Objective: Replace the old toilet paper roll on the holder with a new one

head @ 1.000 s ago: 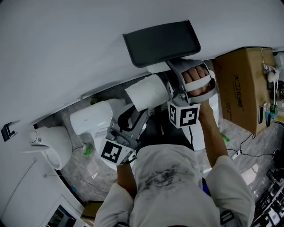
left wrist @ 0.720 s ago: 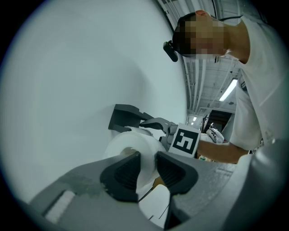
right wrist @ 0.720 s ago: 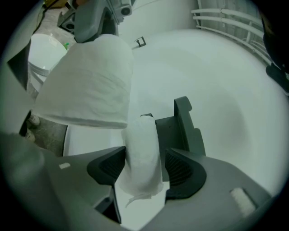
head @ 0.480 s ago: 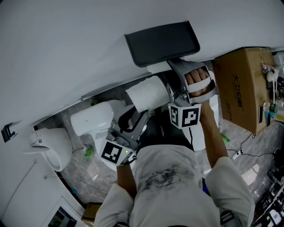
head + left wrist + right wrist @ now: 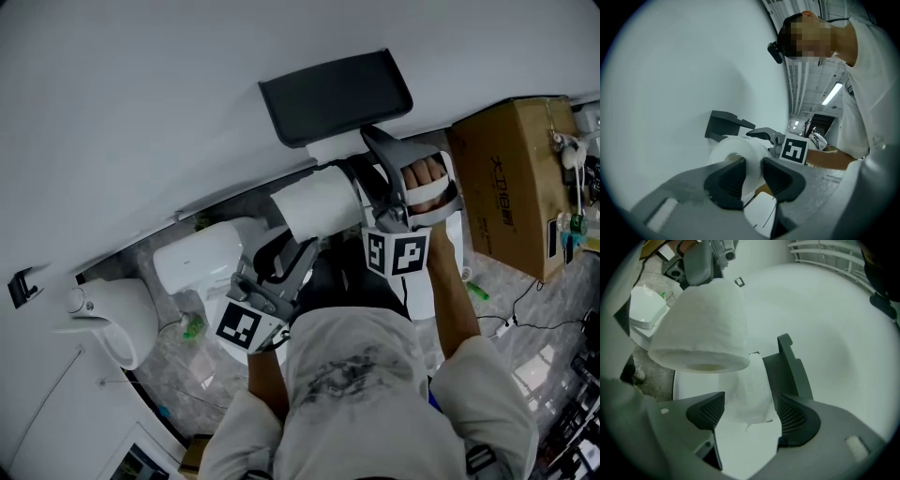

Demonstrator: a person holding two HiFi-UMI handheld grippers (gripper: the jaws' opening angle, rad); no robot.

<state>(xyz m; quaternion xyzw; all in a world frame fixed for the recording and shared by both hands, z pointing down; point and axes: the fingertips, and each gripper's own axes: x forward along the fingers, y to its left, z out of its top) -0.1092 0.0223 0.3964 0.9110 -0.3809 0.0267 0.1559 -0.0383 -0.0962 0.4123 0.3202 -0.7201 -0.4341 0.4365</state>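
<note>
A dark toilet paper holder point(image 5: 336, 94) juts from the white wall. Just below it hangs a full white toilet paper roll point(image 5: 319, 202), lying sideways. My left gripper point(image 5: 298, 246) comes from below and is shut on the roll's wall; in the left gripper view its pads point(image 5: 726, 183) pinch the paper of the roll point(image 5: 736, 150). My right gripper point(image 5: 367, 157) reaches under the holder at the roll's right end. Its jaws have just been opening. In the right gripper view they point(image 5: 751, 416) stand open around a loose paper tail point(image 5: 747, 394), under the roll point(image 5: 701, 329) and beside the holder point(image 5: 790, 366).
A white toilet point(image 5: 202, 258) stands on the marbled floor below the roll. Left of the toilet is a white wall fixture point(image 5: 108, 314), with a small hook point(image 5: 23, 286) above it. At the right stands a cardboard box point(image 5: 516, 187), with cables point(image 5: 525, 323) below it.
The right gripper's jaws have spread apart and no longer press the paper. The left gripper and the roll have stayed in place.
</note>
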